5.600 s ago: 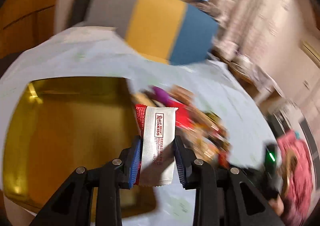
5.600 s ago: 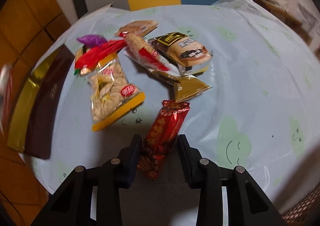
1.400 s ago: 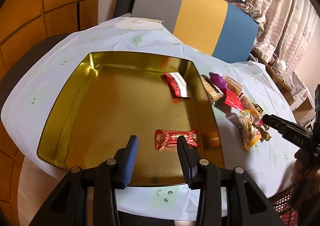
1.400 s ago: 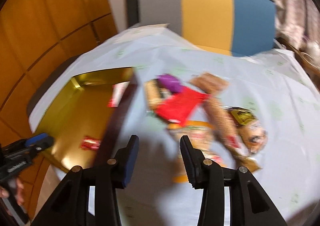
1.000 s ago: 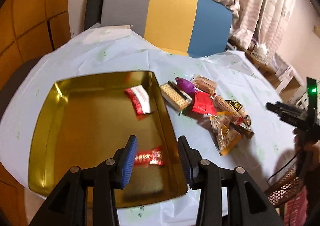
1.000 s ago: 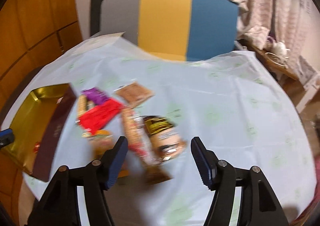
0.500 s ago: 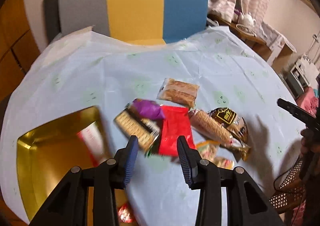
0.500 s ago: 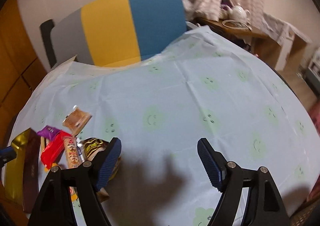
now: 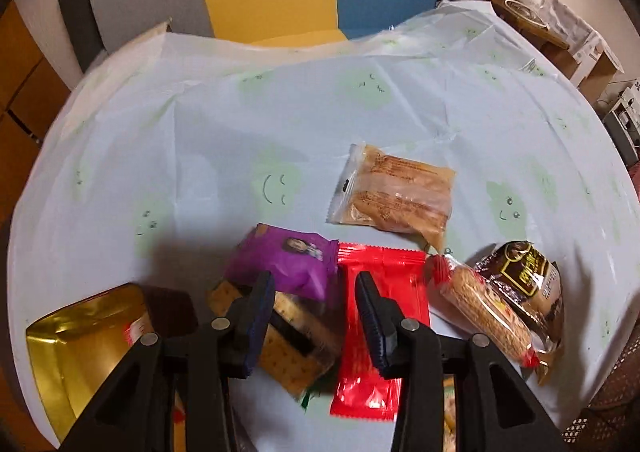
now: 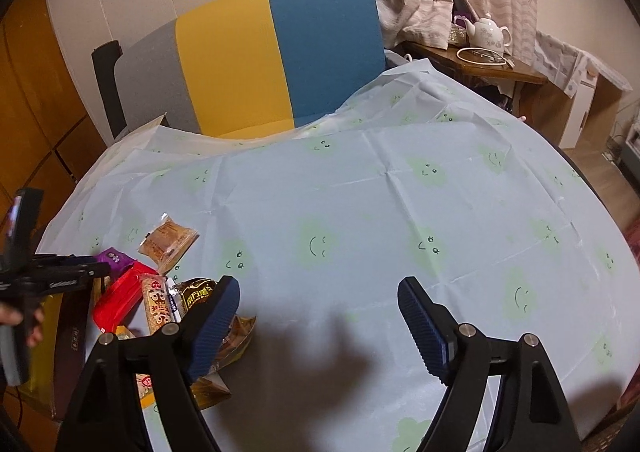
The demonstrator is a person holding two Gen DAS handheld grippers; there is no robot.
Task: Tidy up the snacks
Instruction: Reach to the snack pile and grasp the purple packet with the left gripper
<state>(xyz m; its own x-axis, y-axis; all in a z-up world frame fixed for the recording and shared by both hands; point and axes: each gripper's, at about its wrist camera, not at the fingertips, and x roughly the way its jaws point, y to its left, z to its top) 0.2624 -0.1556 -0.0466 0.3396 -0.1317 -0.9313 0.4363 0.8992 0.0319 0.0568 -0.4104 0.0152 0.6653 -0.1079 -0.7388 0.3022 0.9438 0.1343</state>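
Left gripper parted, empty, over purple packet near table's left edge; drop straight, pinch sides. Right gripper wide, empty.

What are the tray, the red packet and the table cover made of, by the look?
Tray: likely metal with a gold mirror finish; its inner walls throw bright reflections. Red packet: glossy plastic film, judging by the crimped serrated end and highlights. Table cover: thin plastic sheet, probably disposable; sharp fold creases, slight sheen, printed green smiley faces.
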